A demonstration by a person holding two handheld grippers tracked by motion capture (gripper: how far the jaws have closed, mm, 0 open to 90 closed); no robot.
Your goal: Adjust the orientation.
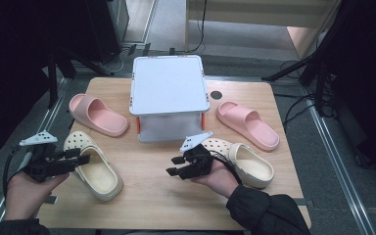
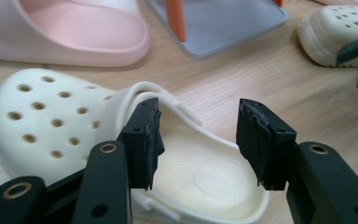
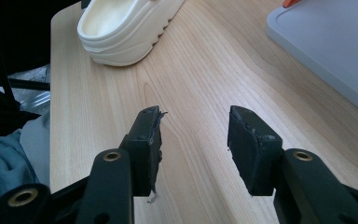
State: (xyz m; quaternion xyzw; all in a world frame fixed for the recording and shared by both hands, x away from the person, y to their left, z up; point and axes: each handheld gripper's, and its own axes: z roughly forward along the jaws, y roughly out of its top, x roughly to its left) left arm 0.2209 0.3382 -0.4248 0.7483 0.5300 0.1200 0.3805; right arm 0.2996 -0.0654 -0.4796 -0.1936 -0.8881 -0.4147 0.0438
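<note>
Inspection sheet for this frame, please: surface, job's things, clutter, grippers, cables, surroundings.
Surface: wooden table, bare grain in front.
Job's things: left cream clog and right cream clog, holes in toes; neither held.
Clutter: two pink slides; grey two-tier rack with orange posts at centre.
Grippers: left gripper open over left clog's heel end, fingers apart from it; right gripper open above bare table.
Cables: black cable trails from left gripper.
Surroundings: dark stands, floor cables, wooden furniture behind.
</note>
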